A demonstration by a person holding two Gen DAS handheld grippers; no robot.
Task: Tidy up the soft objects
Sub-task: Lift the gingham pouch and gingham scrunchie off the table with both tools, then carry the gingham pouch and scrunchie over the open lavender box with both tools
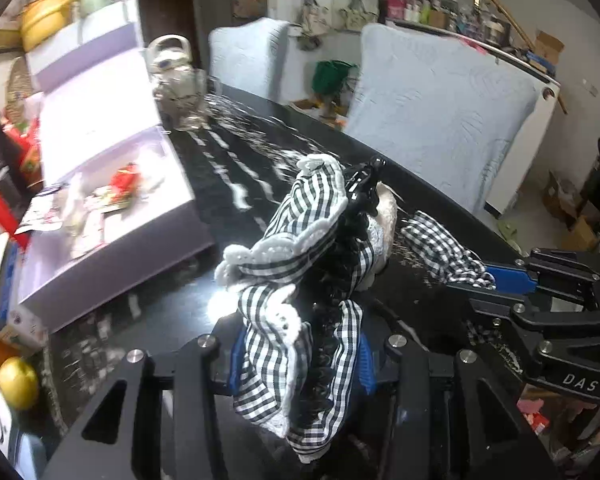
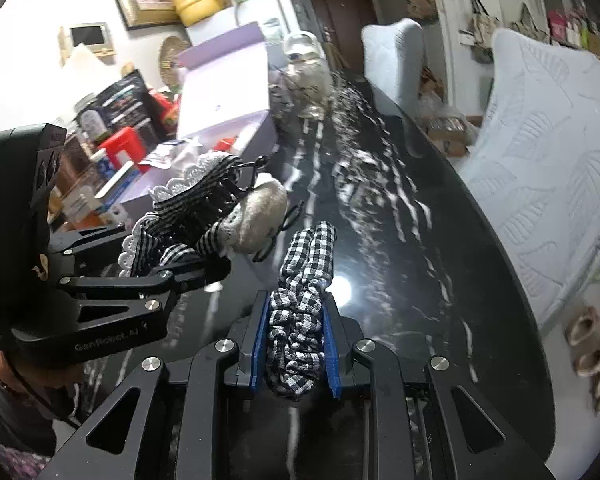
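My left gripper (image 1: 296, 364) is shut on a black-and-white gingham bow hair clip (image 1: 300, 256) with white lace trim and a black claw, held above the black marble table (image 1: 240, 184). The clip also shows in the right wrist view (image 2: 188, 208), with the left gripper (image 2: 204, 268) under it. My right gripper (image 2: 296, 336) is shut on a gingham scrunchie (image 2: 304, 280), which also shows in the left wrist view (image 1: 440, 244) beside the right gripper (image 1: 496, 280). A beige fuzzy pad (image 2: 260, 212) lies on the table just behind the clip.
An open lilac box (image 1: 112, 184) with small items stands on the table's left; it also shows in the right wrist view (image 2: 224, 92). A glass jar (image 1: 180, 80) stands at the far end. Two pale blue chair backs (image 1: 440, 120) line the right edge.
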